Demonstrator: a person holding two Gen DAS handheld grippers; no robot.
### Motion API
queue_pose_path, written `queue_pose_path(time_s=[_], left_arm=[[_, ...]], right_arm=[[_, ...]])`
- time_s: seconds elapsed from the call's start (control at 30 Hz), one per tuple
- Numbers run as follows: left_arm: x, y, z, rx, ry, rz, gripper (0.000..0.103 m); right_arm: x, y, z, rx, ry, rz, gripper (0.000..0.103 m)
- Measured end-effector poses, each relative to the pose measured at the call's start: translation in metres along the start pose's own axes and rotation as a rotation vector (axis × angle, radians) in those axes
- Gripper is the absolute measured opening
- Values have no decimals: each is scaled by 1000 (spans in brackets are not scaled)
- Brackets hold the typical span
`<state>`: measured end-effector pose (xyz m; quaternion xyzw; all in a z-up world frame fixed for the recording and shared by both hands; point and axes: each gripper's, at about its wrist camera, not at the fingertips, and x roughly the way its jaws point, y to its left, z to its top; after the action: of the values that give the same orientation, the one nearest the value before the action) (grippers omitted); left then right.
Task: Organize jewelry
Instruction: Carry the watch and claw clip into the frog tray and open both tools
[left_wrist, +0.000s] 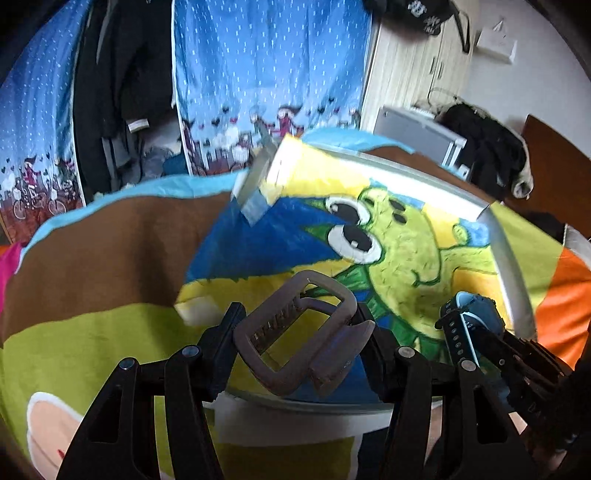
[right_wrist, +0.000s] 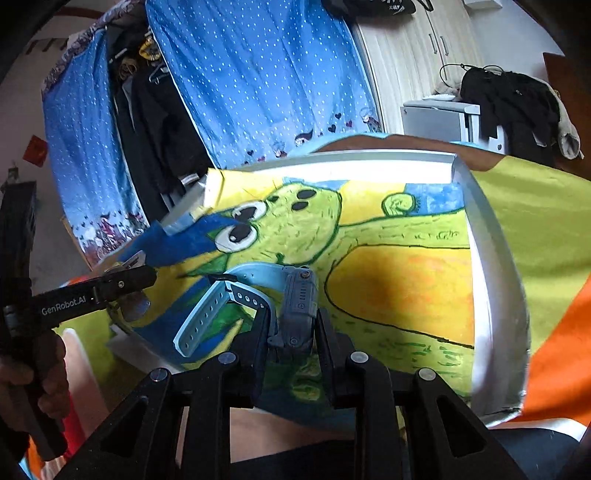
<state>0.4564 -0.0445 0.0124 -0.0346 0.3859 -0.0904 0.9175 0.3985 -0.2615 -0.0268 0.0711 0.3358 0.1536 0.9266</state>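
Note:
A shallow white-rimmed tray (left_wrist: 511, 266) (right_wrist: 495, 258), lined with a painted green cartoon figure, lies on a colourful bedspread. My left gripper (left_wrist: 299, 319) is shut on a grey rectangular clip (left_wrist: 295, 328), held just above the tray's near edge. In the right wrist view that left gripper (right_wrist: 142, 278) reaches in from the left with the grey clip (right_wrist: 135, 306) at its tip. My right gripper (right_wrist: 291, 319) is shut on the body of a blue watch (right_wrist: 299, 301), whose light blue strap (right_wrist: 218, 302) loops out to the left over the tray. The watch (left_wrist: 469, 317) also shows at the left wrist view's right side.
The bedspread (left_wrist: 92, 325) has green, brown and orange patches. Behind the bed hang a blue dotted curtain (right_wrist: 258, 74) and dark clothes (left_wrist: 122, 92). A white wardrobe (right_wrist: 413, 55) and a grey box (right_wrist: 436, 122) with dark clothing piled on it stand at the back right. A hand (right_wrist: 29, 373) holds the left gripper.

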Motion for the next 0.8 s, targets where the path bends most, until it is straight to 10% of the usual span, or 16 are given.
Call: queue_pose_path(time_s=[0.27, 0.8], left_arm=[[7, 1, -11, -35, 24, -11, 54], [-103, -11, -42, -36, -196, -33, 101]], right_arm=[[-8, 5, -6, -39, -42, -23, 45], [-107, 25, -12, -78, -215, -42, 102]])
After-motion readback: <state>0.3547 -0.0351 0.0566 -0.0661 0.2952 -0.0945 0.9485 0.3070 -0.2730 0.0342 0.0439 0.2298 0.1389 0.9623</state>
